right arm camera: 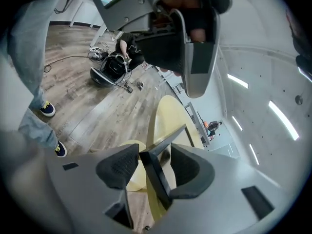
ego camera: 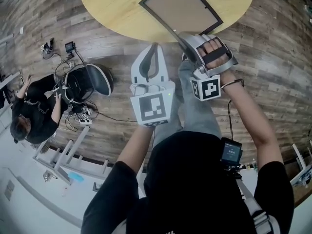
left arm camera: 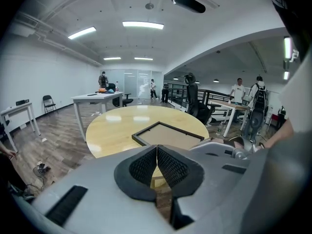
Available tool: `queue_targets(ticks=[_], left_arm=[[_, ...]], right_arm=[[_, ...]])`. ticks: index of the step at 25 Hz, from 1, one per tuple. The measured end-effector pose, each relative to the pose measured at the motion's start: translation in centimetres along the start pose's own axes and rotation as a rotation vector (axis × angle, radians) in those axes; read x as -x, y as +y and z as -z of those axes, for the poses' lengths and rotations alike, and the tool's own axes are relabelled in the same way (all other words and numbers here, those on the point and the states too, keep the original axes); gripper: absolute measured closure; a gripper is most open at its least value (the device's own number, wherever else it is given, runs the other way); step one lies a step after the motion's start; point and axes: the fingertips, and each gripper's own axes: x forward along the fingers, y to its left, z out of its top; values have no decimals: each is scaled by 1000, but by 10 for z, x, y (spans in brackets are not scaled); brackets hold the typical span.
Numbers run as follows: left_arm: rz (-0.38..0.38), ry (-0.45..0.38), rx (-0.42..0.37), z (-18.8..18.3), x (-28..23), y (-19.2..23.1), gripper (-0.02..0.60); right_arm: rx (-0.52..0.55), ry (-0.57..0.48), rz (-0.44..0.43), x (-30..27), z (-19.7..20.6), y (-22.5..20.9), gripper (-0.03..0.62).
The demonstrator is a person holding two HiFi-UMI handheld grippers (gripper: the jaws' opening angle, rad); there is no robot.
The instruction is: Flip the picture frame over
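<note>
- The picture frame (ego camera: 180,6) lay on the round wooden tabletop (ego camera: 112,9), close to the edge nearest the person, with its dark border around a plain brown panel that faced up.
- From the left gripper view the frame (left arm camera: 168,135) looked flat on the tabletop (left arm camera: 117,126), with one corner pointing toward the camera.
- The right gripper (ego camera: 184,42) reached in from the near side and met the frame at its near corner, right at the tabletop's rim.
- In the right gripper view the right gripper (right arm camera: 152,167) had its jaws wide apart. The frame's dark edge (right arm camera: 157,177) stood between the pads, with a gap showing on one side, so it was not clamped.
- The pale tabletop (right arm camera: 168,113) showed beyond the jaws in that view.
- The left gripper (ego camera: 154,50) hung just beside the right one, short of the tabletop and above the wooden floor (ego camera: 273,57), apart from the frame.
- In its own view the left gripper (left arm camera: 157,159) had its two dark pads pressed together with nothing between them.
- At the left of the head view a person (ego camera: 31,111) sat on the floor beside a black chair (ego camera: 90,81) and some cables.
</note>
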Motion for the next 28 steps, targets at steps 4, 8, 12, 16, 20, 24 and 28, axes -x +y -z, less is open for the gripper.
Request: queue_targets(ticks=[4,8,12,16,20,24,28], left_arm=[[-5,-11,-12,-1,0,1,558],[-5,-14,-13,-1,1,2,558],[-12,-22,-3,-3,1,3,558],[-10,-34,-4,-8,4,0,558],[-13,-50,-6,-13,15,-2,558],[-27,-59,-8,-14,20,1,558],[-45,-61,-7,-14,23,7,558]], right_arm=[[24,1,35,2,-2,-1,430],[21,-3,35,10,-4,1,437],[7,-24,36,17,-7,-2,450],[-29,-41,57,28,-13,-20,478],[-78,-48,74,41,-22,-43,494],[-137,-63,106,49,-27,-71,507],[-289,-87,113,55,-32,-97,511]])
